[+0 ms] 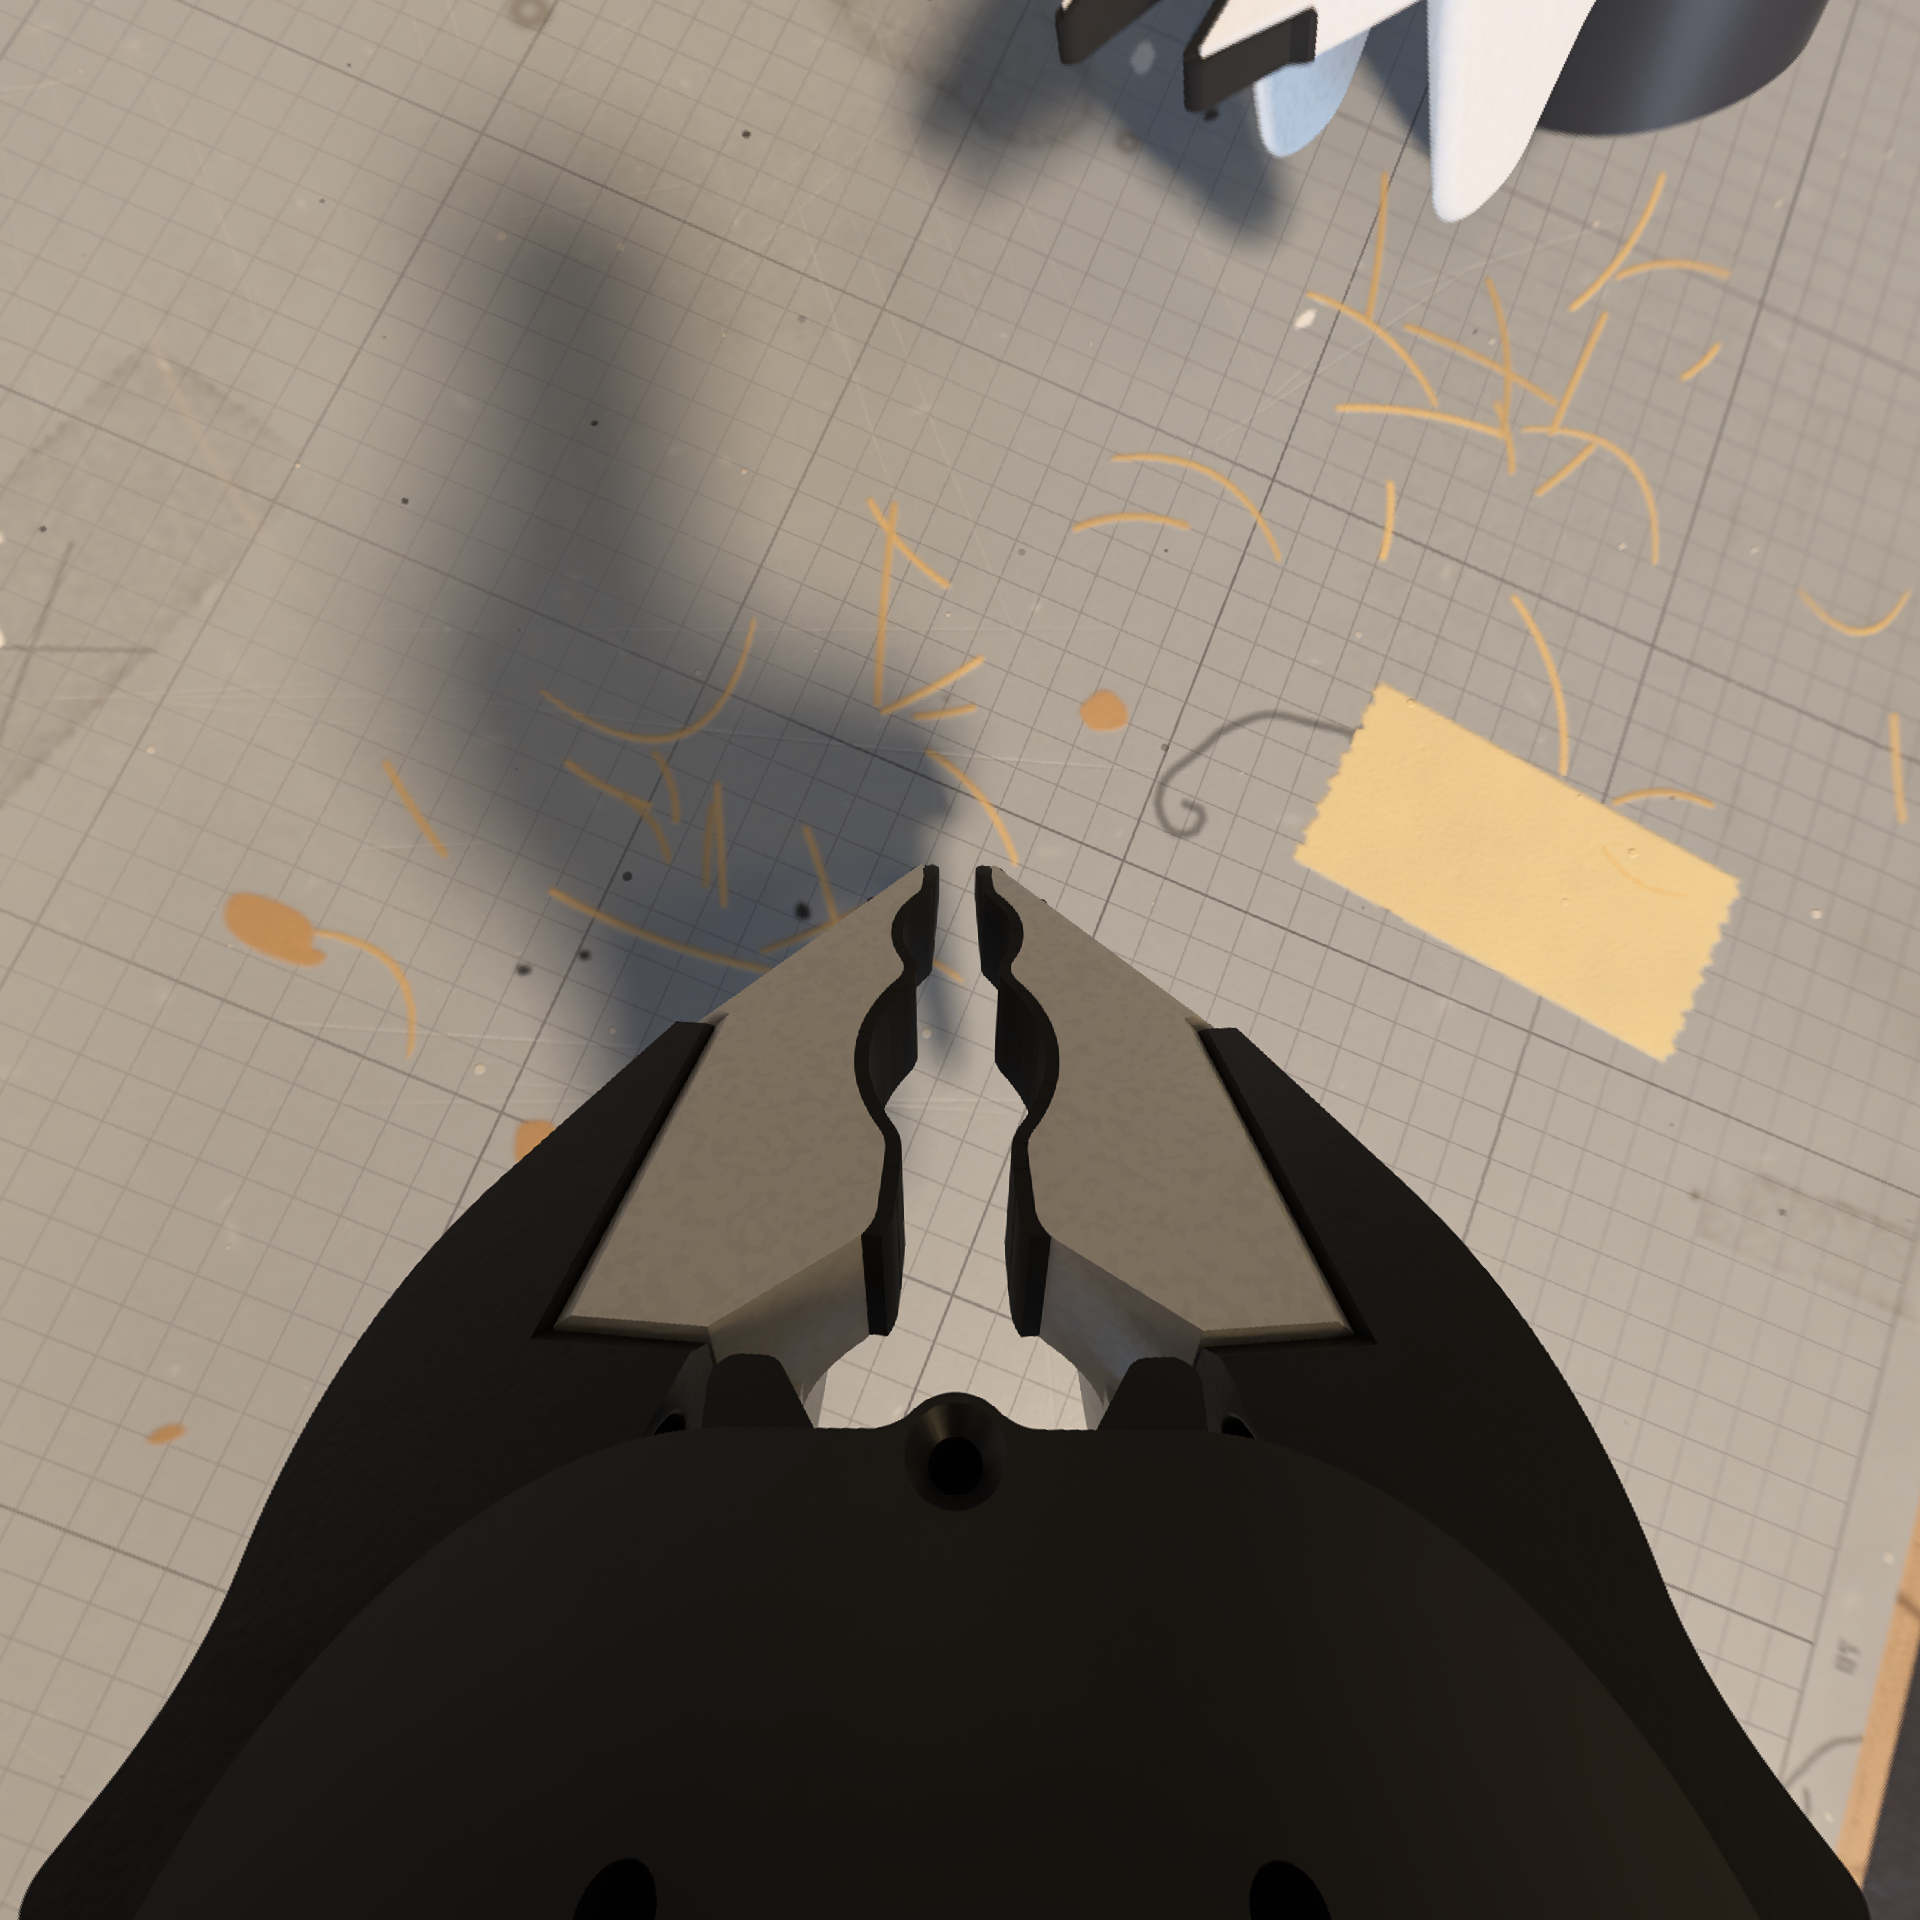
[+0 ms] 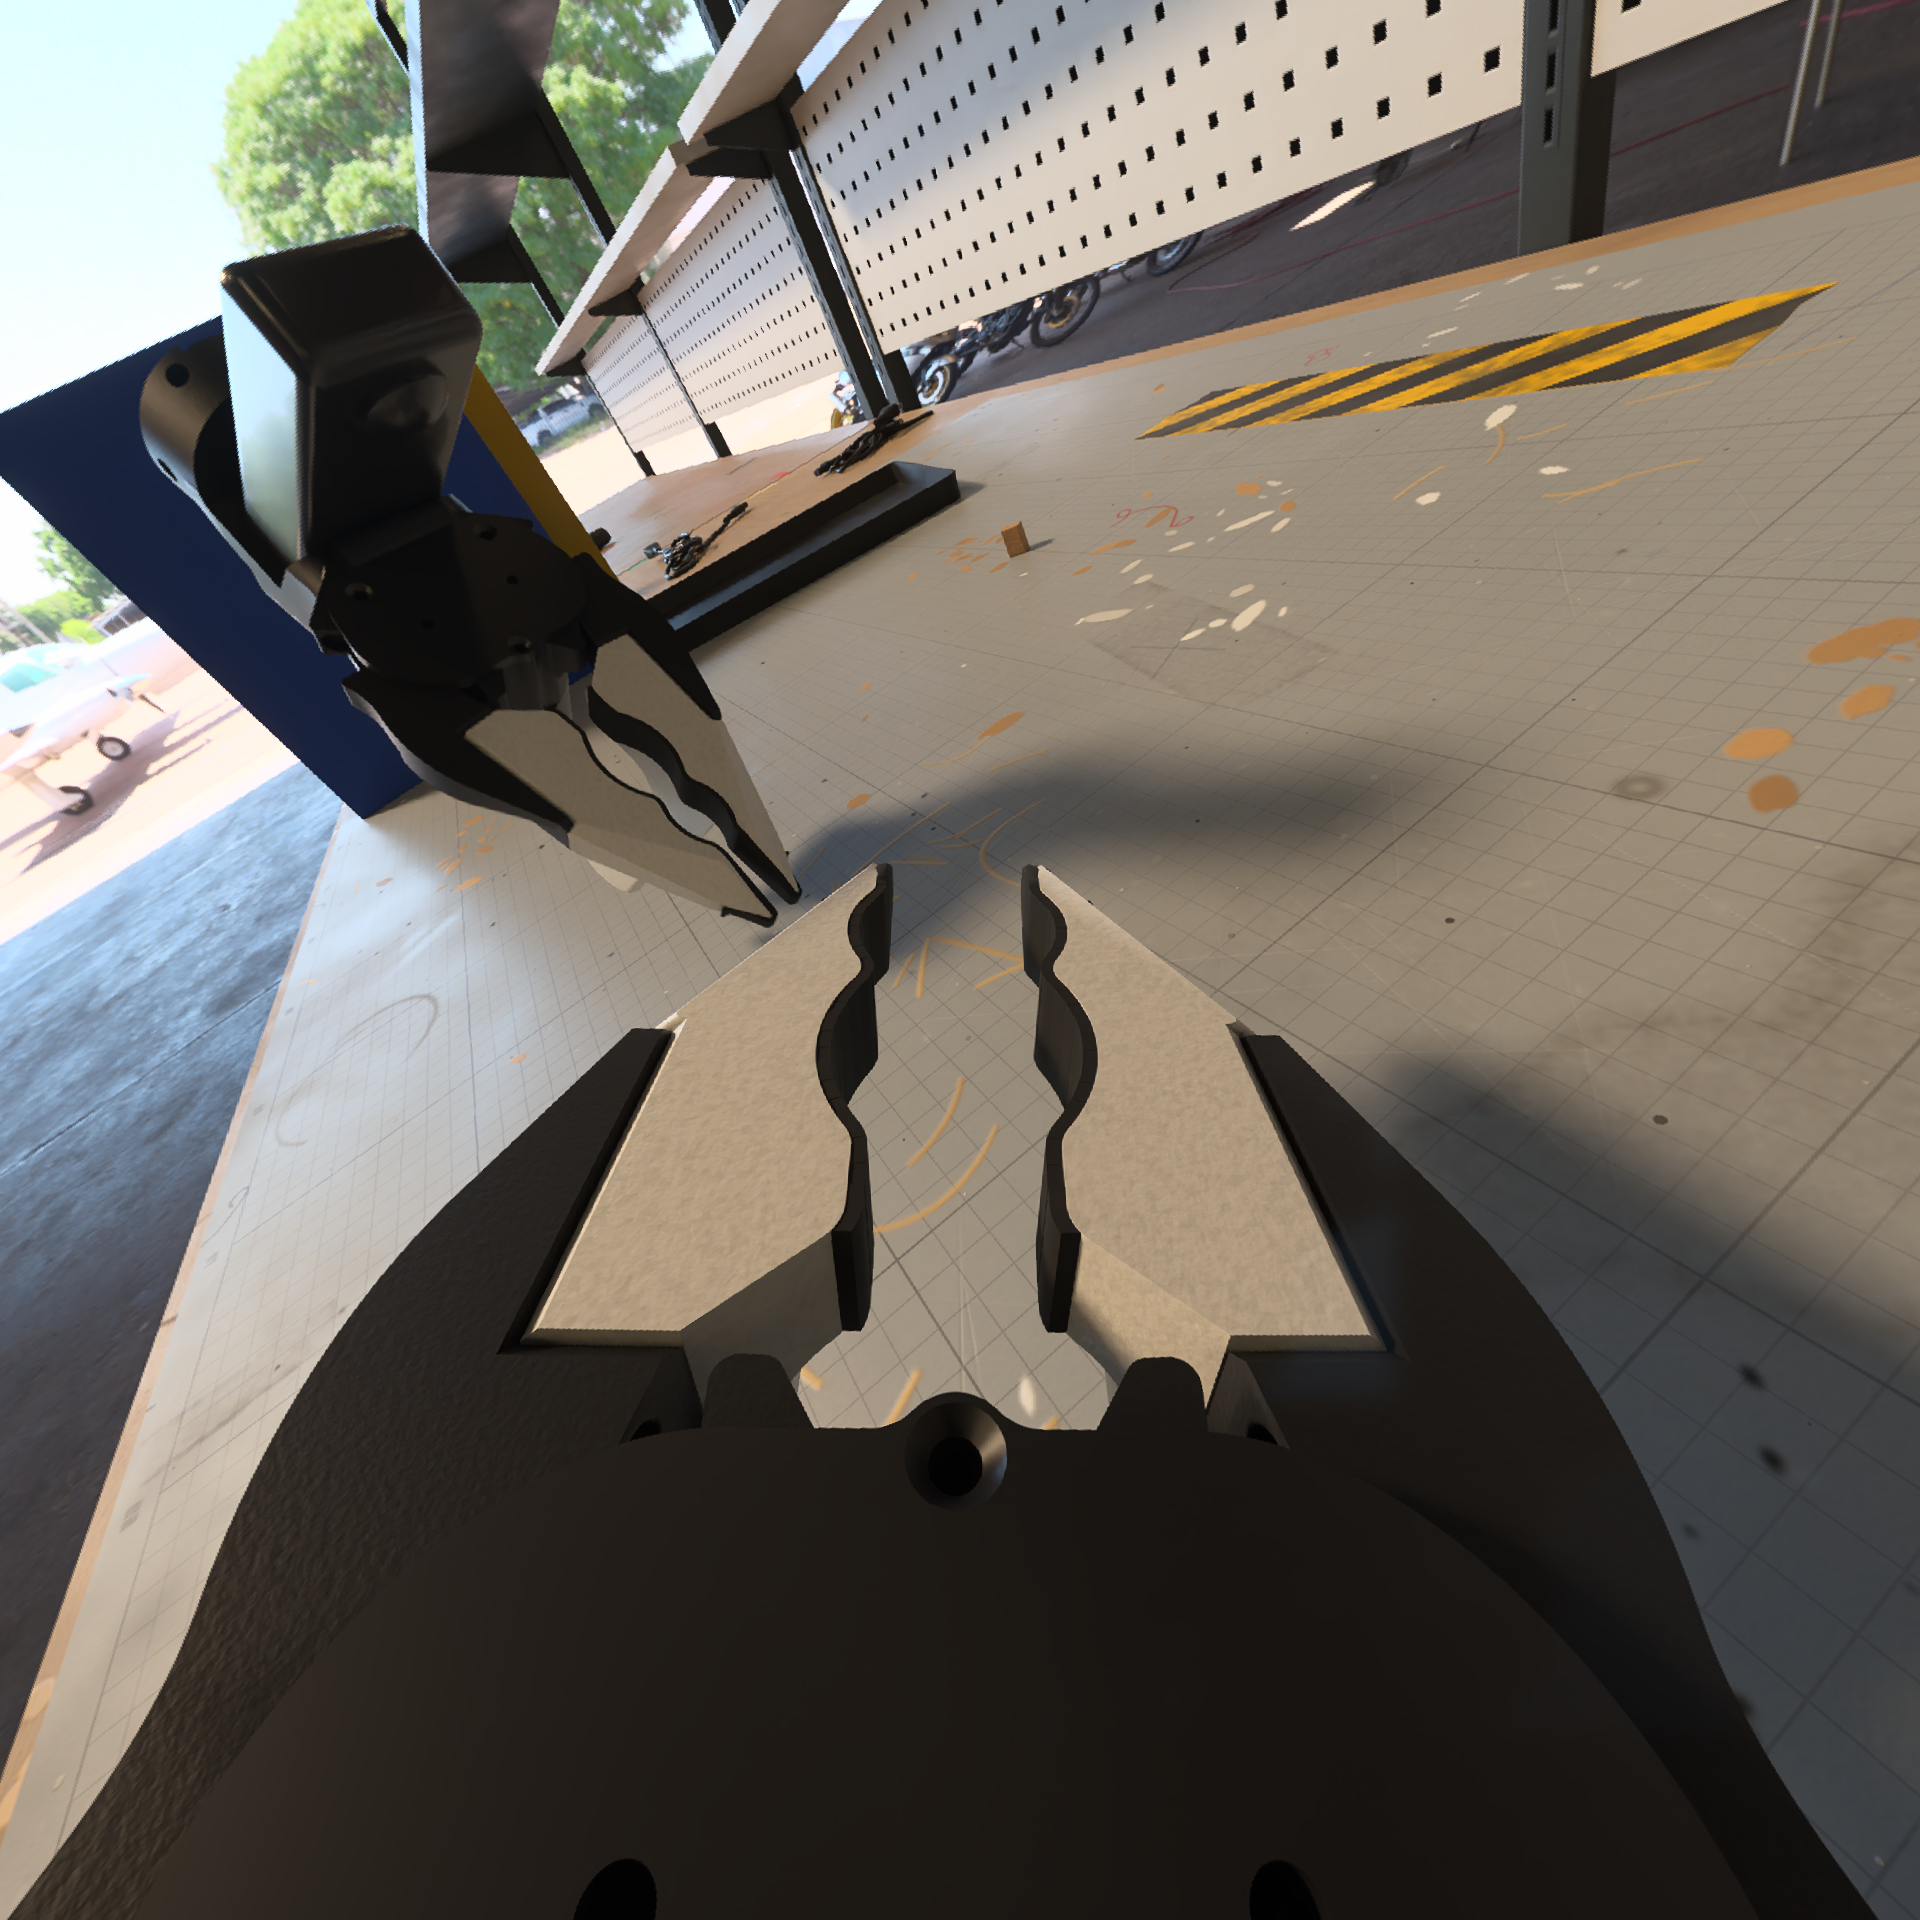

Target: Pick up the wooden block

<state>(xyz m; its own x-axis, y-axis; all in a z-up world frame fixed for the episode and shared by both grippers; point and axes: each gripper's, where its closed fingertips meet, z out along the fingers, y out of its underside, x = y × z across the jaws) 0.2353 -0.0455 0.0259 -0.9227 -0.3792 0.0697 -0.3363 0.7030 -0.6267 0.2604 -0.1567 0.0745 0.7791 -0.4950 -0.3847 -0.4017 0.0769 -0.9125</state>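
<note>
Right wrist view shows your right gripper (image 2: pixel 956 883) partly open and empty above the cutting mat (image 2: pixel 1455 935). Your left gripper (image 1: pixel 956 878), nearly closed, holds nothing either. Far ahead, the wooden block (image 2: pixel 1015 539) stands untouched; approach and grasp remain.

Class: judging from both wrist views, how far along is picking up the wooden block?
Done: nothing yet. The wooden block stands untouched, far off on the grid mat. In hand: nothing; the right gripper is open, the left gripper nearly closed, empty. Left: approach, grasp, lift.
</note>
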